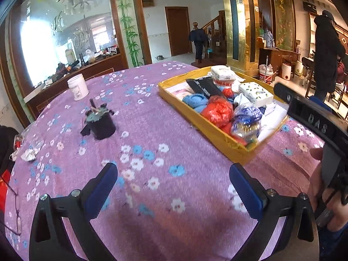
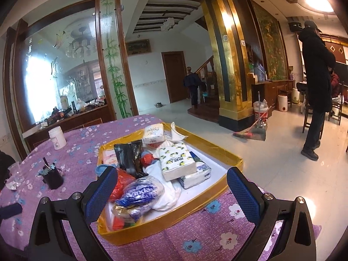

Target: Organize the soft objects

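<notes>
While the left wrist cam looks down over the purple flowered tablecloth (image 1: 152, 130), the left gripper (image 1: 174, 187) hangs above bare cloth w/ jaws spread wide, nothing between them. Yellow tray (image 1: 195, 117) sits to the upper right on the table, packed w/ soft stuff: red plastic bag (image 1: 217, 111), blue knit item (image 1: 194, 101), lemon-print tissue pack (image 1: 255, 93), white tissue pack (image 1: 223, 74). Black cup (image 1: 102, 124) stands well left of the tray, white jar (image 1: 77, 87) beyond it near the table's far edge. A hand (image 1: 322, 187) on the other gripper's handle shows at right edge.

Right wrist cam: right gripper (image 2: 173, 192) hovers over the tray's (image 2: 217, 198) near end, jaws wide, gripping nothing. Between and beyond the pads lie a blue-and-white printed bag (image 2: 139, 192), white cloth (image 2: 167, 195), lemon-print pack (image 2: 177, 159) resting on another tissue pack (image 2: 200, 174), black pouch (image 2: 128, 156). A person in a dark coat (image 2: 315, 76) stands on the floor at right.
</notes>
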Available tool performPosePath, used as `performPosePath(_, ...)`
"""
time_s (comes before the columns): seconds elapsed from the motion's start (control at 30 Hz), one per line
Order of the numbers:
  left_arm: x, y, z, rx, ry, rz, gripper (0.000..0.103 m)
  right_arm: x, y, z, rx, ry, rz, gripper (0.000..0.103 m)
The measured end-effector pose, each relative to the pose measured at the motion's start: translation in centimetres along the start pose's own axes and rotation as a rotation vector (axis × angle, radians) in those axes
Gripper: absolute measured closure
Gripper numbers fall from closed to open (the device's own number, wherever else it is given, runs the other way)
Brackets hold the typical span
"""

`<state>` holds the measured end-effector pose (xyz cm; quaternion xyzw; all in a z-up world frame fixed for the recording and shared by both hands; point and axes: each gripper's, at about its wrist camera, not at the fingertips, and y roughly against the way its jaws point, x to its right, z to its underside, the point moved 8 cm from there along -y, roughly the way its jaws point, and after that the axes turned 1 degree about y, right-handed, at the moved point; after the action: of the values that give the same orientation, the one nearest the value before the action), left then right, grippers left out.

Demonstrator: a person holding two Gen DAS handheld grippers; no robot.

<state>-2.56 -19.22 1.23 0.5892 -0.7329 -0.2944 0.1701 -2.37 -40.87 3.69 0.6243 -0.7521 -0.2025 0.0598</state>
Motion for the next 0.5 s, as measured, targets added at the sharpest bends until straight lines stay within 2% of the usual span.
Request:
performPosePath(0.13, 1.0, -1.4, -1.3, 0.009, -0.011, -0.007, 0.001, 1.1, -0.5, -0.3, -0.006, 0.001, 0.034, 0.001)
performPosePath(0.3, 3.2, -3.1, -1.3, -0.028, -0.062, 0.023, 0.001, 2.5, -0.5, -0.1, -0.016, -0.027, 0.057, 0.001)
performPosePath(0.5, 2.5, -2.5, -1.3, 0.008, -0.056, -0.036, 0.001, 3.0, -0.6, 0.5, -0.046, -0.045, 0.092, 0.001)
